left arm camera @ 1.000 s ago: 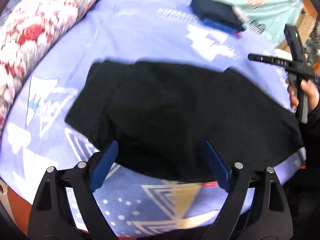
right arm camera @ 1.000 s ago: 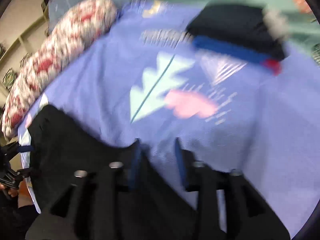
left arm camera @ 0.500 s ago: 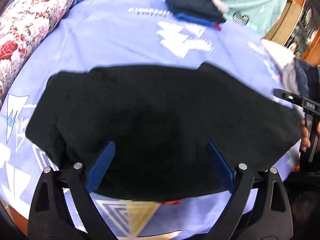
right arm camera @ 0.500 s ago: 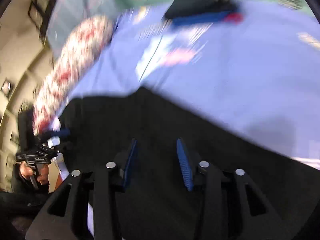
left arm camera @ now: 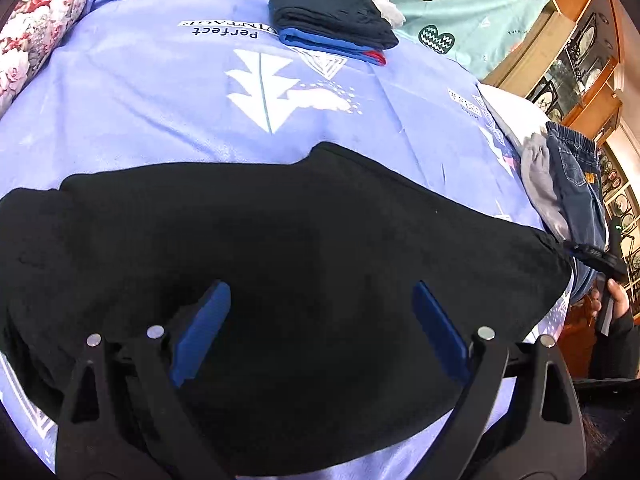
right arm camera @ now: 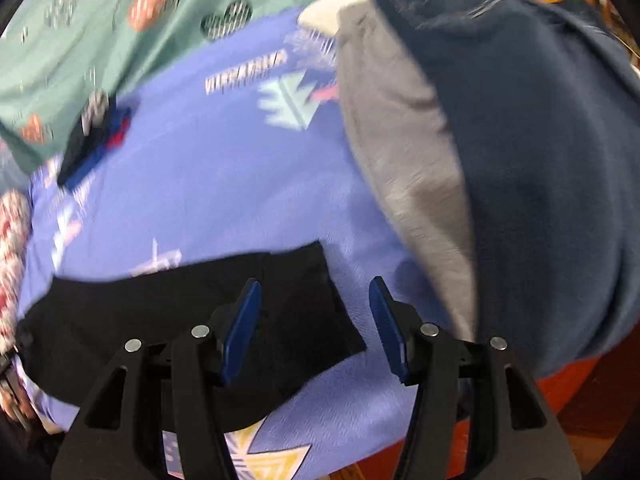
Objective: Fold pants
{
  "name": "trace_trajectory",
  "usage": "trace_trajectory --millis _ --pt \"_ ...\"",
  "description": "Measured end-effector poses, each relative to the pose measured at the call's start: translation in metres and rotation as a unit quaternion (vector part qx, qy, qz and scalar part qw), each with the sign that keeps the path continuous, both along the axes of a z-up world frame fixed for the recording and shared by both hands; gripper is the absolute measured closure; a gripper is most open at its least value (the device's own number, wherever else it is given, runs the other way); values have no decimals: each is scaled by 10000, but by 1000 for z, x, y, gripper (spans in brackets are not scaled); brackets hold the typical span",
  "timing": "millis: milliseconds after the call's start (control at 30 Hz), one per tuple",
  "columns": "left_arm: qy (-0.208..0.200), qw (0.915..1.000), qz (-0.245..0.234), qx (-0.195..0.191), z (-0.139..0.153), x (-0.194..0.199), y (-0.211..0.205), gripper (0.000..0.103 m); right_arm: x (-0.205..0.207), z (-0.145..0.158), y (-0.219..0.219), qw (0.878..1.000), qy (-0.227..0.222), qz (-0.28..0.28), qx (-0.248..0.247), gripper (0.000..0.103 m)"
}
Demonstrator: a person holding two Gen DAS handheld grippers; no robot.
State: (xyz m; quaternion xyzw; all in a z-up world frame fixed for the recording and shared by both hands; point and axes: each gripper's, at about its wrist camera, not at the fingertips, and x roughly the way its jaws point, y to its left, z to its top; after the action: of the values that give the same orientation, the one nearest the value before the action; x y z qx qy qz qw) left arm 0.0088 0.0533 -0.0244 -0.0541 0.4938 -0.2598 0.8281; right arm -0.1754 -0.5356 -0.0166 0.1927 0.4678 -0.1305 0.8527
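- On the lilac printed bedsheet [left arm camera: 160, 92]: black pants [left arm camera: 300, 240] lie flat, spread across near edge of bed, partly folded on the left end.
- Left gripper [left arm camera: 320, 332]: jaws spread wide, hovering over pants' middle; nothing pinched, blue pads [left arm camera: 200, 332] clear of cloth.
- Right gripper [right arm camera: 316, 328]: jaws opening, over pants' end corner [right arm camera: 304, 300]; cloth lies below the gap, left pad over it, right pad over bare sheet. No grip seen. View blurred.
- Folded dark stack [left arm camera: 332, 16] w/ blue layer at far side, well apart from pants.
- Unfolded heap, jeans [left arm camera: 576, 184] + grey garment [left arm camera: 540, 184], at bed's right edge, near pants' end.
- Floral pillow [left arm camera: 36, 28] far left; teal sheet [left arm camera: 460, 8] beyond.
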Motion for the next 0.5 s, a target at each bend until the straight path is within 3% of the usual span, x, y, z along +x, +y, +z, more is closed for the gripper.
trace_trajectory --millis 33,67,133,233,367,467,500 --pt "25 10000 27 -12 -2 0 1 9 7 -10 4 9994 274 180 -72 52" --pt "61 10000 67 -25 -4 1 1 9 20 -23 10 9968 698 355 -163 74" --pt "136 9998 135 -52 -8 1 4 9 26 -25 17 9945 861 489 -346 86" --pt "146 9998 151 -15 -9 -1 6 9 29 6 35 9927 508 734 -811 89" --pt "105 9999 129 -15 -7 -2 6 9 28 40 39 9921 -43 795 -971 89" --pt "139 9998 113 -19 -10 -2 6 9 31 14 26 9931 173 622 -984 89" --pt "164 9998 118 -14 -12 -2 6 9 32 0 19 9928 334 566 -1006 95"
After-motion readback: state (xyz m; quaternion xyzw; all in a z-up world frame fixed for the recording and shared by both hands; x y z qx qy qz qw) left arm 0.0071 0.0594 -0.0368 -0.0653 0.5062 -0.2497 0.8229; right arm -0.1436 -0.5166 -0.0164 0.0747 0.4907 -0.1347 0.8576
